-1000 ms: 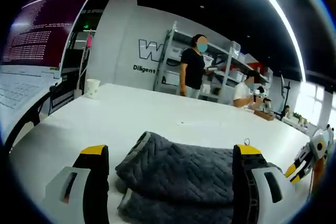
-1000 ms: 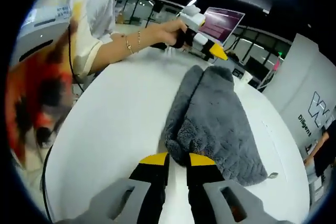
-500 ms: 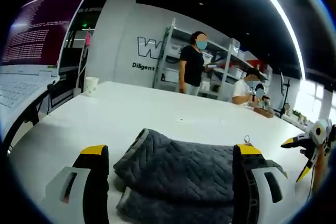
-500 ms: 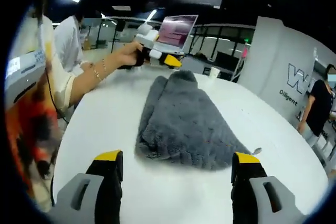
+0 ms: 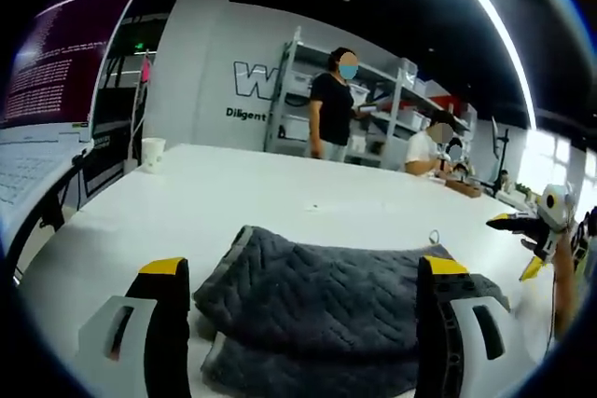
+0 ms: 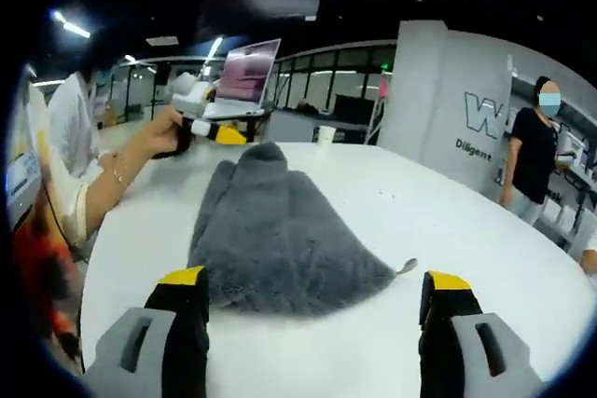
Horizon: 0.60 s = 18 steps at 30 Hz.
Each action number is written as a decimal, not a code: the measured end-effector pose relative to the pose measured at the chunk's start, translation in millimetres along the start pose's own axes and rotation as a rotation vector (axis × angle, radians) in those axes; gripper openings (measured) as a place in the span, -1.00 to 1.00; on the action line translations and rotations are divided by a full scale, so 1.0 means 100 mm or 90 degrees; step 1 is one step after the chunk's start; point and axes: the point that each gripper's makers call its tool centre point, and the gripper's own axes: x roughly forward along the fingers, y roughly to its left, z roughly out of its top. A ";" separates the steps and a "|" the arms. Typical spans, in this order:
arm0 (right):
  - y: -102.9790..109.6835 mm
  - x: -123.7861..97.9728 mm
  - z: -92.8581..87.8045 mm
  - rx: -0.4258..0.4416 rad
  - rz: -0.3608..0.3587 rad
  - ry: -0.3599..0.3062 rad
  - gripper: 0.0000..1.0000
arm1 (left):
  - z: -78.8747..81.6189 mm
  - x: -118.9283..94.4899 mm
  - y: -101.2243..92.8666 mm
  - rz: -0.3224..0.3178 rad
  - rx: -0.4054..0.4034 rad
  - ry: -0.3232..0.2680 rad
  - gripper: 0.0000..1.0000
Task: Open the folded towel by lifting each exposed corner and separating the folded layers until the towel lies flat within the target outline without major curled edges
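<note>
**A:** Start at the left of the left gripper view. What's there?

**B:** A laptop (image 5: 47, 109) with a lit purple screen, at the edge of the white table (image 5: 280, 202). Next along, a paper cup (image 5: 152, 153) stands on the table, well apart from the towel. Behind it is a grey wall with lettering, then shelving, with a person in black (image 5: 331, 104) standing at it and a seated person (image 5: 427, 148) further right.

**A:** And the towel?

**B:** The grey towel (image 5: 317, 295) lies folded on the table, one layer over another, just ahead of the left gripper (image 5: 303, 272). Its small hanging loop (image 5: 434, 237) pokes up at the far right corner.

**A:** The left gripper's jaws?

**B:** Spread wide, one yellow-tipped jaw on each side of the towel's near end, holding nothing. At the far right, the right gripper (image 5: 522, 240) hangs above the table with its tips parted.

**A:** Now the right gripper view, from the left.

**B:** A sleeve and forearm with a bracelet reach in; the hand (image 6: 163, 132) holds the left gripper (image 6: 216, 132) by the towel's far end. Whether it touches the cloth, I cannot tell. The towel (image 6: 275, 240) runs lengthwise toward the camera, widening at the near end, with the loop (image 6: 407, 267) at its right corner.

**A:** The right gripper (image 6: 317, 279)?

**B:** Jaws wide apart and empty, held short of the towel's near edge.
</note>
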 end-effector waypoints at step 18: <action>-0.64 0.74 -0.33 0.030 -0.068 0.101 -0.39 | -0.08 -0.01 -0.09 -0.020 0.012 0.032 0.99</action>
